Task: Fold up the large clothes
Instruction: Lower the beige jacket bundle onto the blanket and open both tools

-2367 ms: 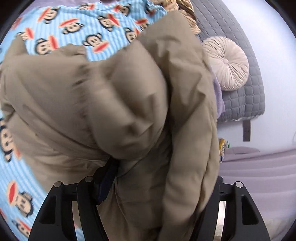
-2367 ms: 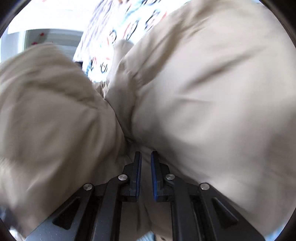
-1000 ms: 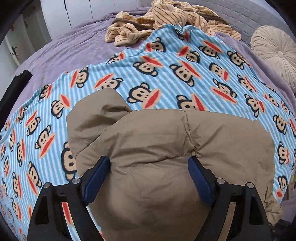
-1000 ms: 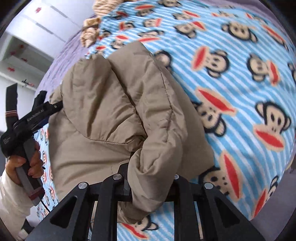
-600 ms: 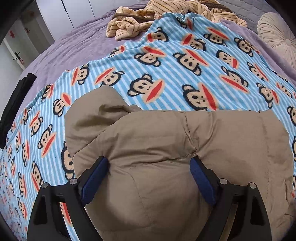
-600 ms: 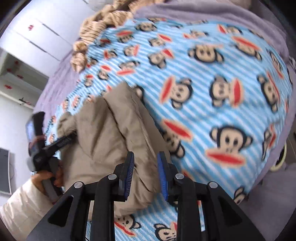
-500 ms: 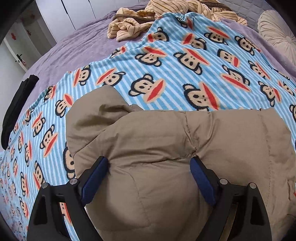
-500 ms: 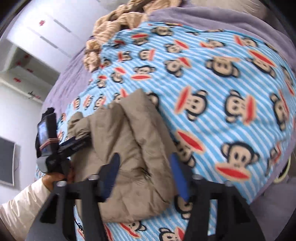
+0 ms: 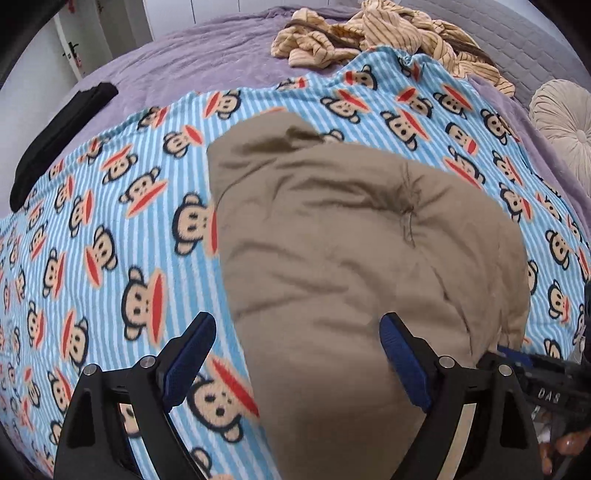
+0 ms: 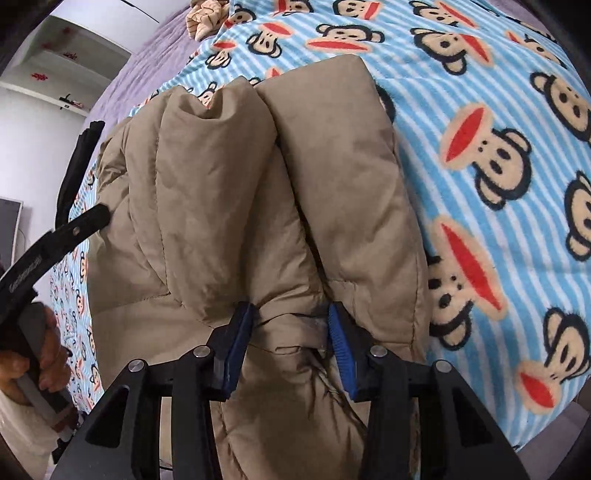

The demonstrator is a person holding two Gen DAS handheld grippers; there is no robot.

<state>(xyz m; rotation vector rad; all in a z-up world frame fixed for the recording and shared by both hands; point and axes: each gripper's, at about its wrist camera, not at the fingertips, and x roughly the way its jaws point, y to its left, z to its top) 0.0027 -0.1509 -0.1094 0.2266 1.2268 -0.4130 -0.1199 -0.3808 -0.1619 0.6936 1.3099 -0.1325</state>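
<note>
A tan padded jacket [image 9: 351,258] lies folded in a bundle on a blue striped monkey-print blanket [image 9: 92,240]. My left gripper [image 9: 297,354] is open and hovers above the bundle's near left edge, holding nothing. In the right wrist view the jacket [image 10: 229,192] shows as two puffy folds side by side. My right gripper [image 10: 291,339] is open, its blue pads either side of a bunched fold at the near end, not clamped. The left gripper's finger [image 10: 59,236] shows at the jacket's left side.
The blanket covers a purple bed [image 9: 207,59]. A striped beige garment [image 9: 369,33] lies crumpled at the far end. A black strip [image 9: 55,136] lies at far left. A round cream cushion [image 9: 565,122] is at right. The bed's edge is near the right gripper.
My left gripper has lifted and shifted left off the jacket, still open. My right gripper has opened from its grip on the jacket and come back close over the near end.
</note>
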